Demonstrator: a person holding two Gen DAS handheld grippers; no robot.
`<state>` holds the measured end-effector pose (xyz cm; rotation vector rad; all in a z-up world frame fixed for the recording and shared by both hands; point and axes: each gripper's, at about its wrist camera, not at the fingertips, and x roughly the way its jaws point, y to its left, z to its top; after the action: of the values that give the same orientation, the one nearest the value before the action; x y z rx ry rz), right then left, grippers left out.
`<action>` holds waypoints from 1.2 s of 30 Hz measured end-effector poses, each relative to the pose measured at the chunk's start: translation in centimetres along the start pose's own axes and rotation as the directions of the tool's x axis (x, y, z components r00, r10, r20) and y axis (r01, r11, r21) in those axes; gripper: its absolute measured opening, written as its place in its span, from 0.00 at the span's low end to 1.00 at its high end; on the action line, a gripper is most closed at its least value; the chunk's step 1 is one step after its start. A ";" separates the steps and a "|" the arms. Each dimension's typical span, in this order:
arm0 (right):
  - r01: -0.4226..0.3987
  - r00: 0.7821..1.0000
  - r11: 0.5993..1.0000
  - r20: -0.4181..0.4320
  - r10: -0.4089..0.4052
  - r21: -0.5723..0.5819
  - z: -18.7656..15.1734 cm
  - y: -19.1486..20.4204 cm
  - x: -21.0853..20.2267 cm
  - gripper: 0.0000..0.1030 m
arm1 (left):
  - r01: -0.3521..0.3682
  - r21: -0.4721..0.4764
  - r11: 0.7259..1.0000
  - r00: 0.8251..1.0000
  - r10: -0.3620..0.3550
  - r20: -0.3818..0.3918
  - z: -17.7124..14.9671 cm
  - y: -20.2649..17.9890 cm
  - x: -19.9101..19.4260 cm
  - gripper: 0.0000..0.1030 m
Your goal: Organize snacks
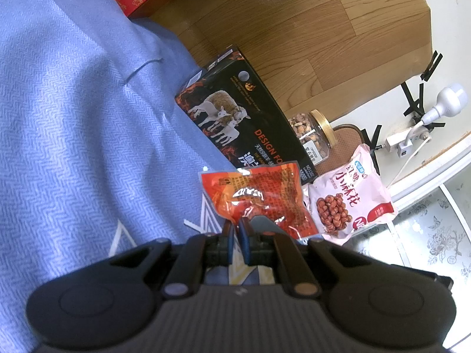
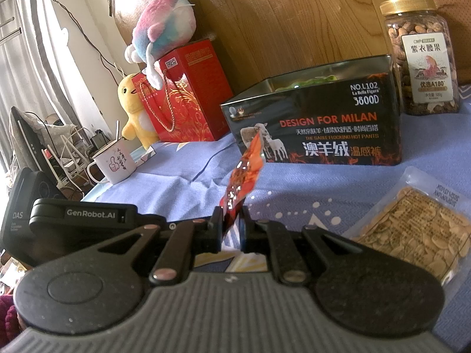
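Observation:
An orange-red snack packet (image 2: pixel 244 173) stands edge-on above the blue cloth, and my right gripper (image 2: pixel 231 220) is shut on its bottom edge. The left wrist view shows the same packet (image 1: pixel 259 194) face-on. My left gripper (image 1: pixel 237 226) is shut, its tips at the packet's lower left corner; I cannot tell whether they pinch the foil. The left gripper's body (image 2: pixel 82 214) sits close to the left of the right one. Behind stands an open black tin (image 2: pixel 323 129) (image 1: pixel 250 123) with something green inside.
A nut jar (image 2: pixel 421 58) (image 1: pixel 312 135) stands right of the tin. A pink snack bag (image 1: pixel 350 197) and a clear pack of seeds (image 2: pixel 412 226) lie on the cloth (image 1: pixel 73 117). A red gift box (image 2: pixel 188 97), plush toys (image 2: pixel 135 108) and a mug (image 2: pixel 113 161) are at the left.

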<state>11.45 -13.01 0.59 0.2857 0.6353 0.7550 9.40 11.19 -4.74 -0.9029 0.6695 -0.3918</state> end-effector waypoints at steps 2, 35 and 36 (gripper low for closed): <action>0.000 1.000 1.000 0.000 0.000 0.000 0.0 0.0 0.0 0.13 | 0.000 0.000 1.000 1.000 0.000 0.000 0.0 0.0 0.0 0.04; 0.001 1.000 1.000 0.006 -0.001 -0.005 0.1 0.0 0.0 0.13 | 0.000 0.005 1.000 1.000 0.000 0.000 0.0 0.0 0.1 0.05; 0.001 1.000 1.000 0.005 -0.001 -0.005 0.1 0.0 0.0 0.13 | 0.000 0.005 1.000 1.000 0.000 0.000 0.0 -0.1 0.1 0.05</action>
<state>11.56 -12.98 0.69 0.2826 0.6281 0.7549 9.46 11.10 -4.74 -0.8982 0.6685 -0.3938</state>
